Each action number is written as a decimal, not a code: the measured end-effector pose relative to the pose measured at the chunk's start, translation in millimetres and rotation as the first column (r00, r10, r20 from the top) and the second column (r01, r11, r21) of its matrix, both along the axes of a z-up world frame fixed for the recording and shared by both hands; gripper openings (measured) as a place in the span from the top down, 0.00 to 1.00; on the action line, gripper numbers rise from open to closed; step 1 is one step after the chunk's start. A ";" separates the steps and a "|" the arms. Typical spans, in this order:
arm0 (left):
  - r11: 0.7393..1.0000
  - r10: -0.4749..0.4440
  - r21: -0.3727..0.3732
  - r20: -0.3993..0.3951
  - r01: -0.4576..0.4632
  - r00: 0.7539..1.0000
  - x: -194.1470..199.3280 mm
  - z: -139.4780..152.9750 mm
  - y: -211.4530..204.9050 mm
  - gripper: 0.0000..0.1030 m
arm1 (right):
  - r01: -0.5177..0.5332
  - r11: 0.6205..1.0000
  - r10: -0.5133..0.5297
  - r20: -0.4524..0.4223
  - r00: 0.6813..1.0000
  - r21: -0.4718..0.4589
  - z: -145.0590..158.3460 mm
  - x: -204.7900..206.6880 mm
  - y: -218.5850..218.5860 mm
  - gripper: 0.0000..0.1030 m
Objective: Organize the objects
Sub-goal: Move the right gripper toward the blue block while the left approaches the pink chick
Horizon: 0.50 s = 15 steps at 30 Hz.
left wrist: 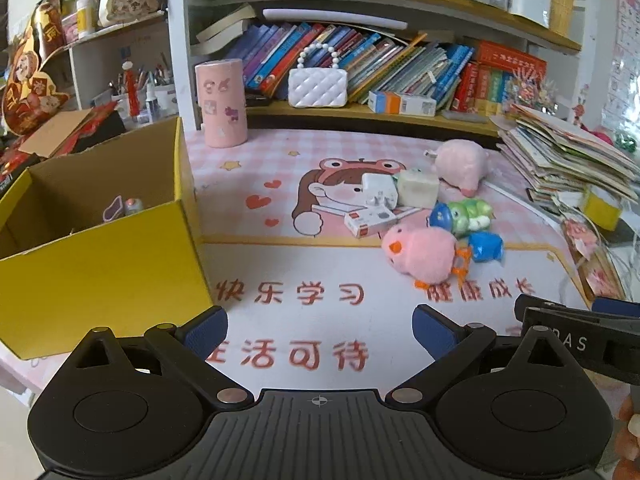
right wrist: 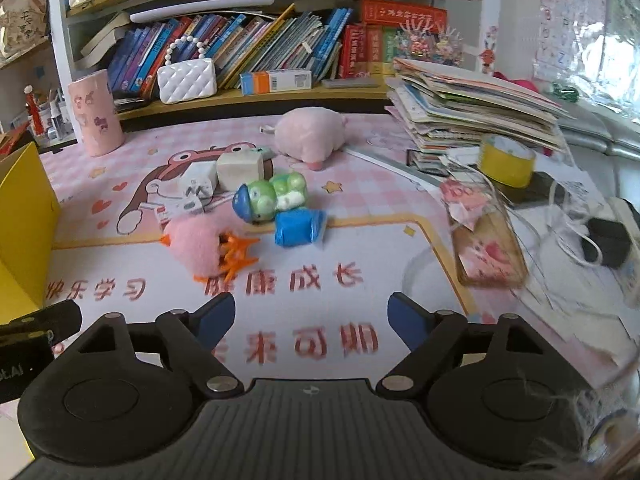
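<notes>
A pile of small things lies mid-desk: a pink plush chick [left wrist: 420,254] [right wrist: 198,246] with orange feet, a green and blue toy figure [left wrist: 464,214] [right wrist: 272,196], a blue packet [left wrist: 486,246] [right wrist: 300,228], a white charger [left wrist: 378,190] [right wrist: 196,184], a pale cube [left wrist: 416,188] [right wrist: 240,170], a small white box [left wrist: 368,222] and a pink plush pig [left wrist: 462,164] [right wrist: 310,134]. An open yellow cardboard box [left wrist: 100,248] [right wrist: 24,216] stands at the left. My left gripper [left wrist: 320,330] is open over the desk mat, nothing between its fingers. My right gripper [right wrist: 310,318] is likewise open and holds nothing, short of the chick.
A pink cylinder [left wrist: 220,104] [right wrist: 96,114] stands at the back left. Bookshelves with a white quilted purse [left wrist: 318,86] [right wrist: 186,80] run along the back. A stack of books [left wrist: 560,156] [right wrist: 472,108], yellow tape roll [right wrist: 506,164] and cables crowd the right side.
</notes>
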<state>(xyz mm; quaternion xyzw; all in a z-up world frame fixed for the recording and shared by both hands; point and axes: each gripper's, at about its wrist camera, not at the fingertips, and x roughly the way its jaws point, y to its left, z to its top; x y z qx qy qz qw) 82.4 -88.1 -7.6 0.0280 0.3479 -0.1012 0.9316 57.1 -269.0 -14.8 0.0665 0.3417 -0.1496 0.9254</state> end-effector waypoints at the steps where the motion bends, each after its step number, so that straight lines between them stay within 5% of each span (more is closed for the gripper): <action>1: 1.000 0.010 -0.001 0.000 -0.010 1.000 3.6 0.4 -2.9 0.03 | -0.012 1.000 0.012 0.002 1.000 0.005 -0.4 5.1 -4.8 0.21; 15: 0.996 0.081 0.019 0.026 -0.082 0.996 35.3 7.3 -32.4 0.03 | -0.107 0.993 0.107 -0.009 0.994 0.043 -21.1 78.2 -47.7 0.26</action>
